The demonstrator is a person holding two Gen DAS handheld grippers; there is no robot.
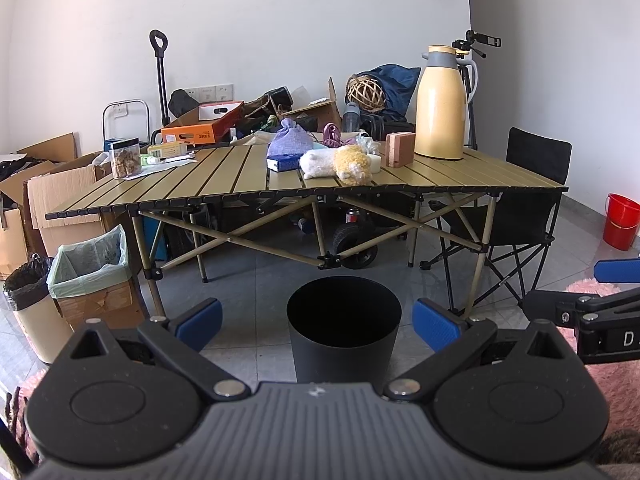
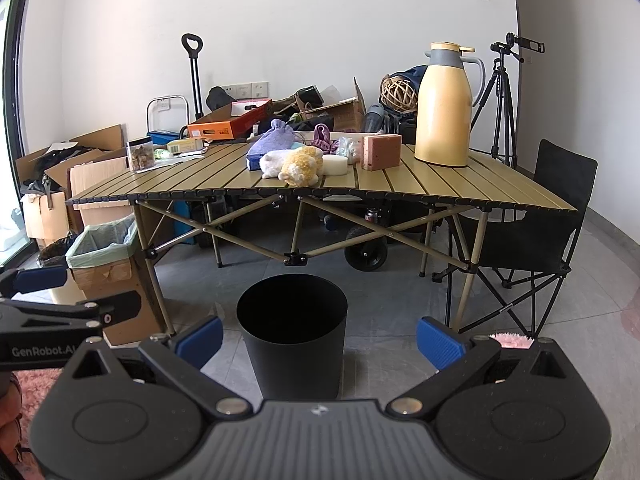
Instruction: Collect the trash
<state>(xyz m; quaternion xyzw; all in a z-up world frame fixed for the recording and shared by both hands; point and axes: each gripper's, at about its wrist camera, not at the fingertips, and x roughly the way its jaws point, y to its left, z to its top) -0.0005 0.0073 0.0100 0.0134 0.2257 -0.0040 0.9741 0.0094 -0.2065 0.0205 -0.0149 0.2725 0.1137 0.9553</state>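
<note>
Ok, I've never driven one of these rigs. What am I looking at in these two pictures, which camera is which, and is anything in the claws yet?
Each picture comes from a fisheye camera mounted on a handheld gripper, looking forward along its two blue-padded fingers. The first shows the left gripper, with the other gripper poking in at its right edge; the second shows the right gripper. Both are wide open and hold nothing. Between the fingers in each view stands a black bin on the tiled floor; its inside is too dark to see. Beyond it is a folding table carrying a yellow thermos jug, plush toys, a purple pouch, a pinkish sponge block and a clear jar.
</note>
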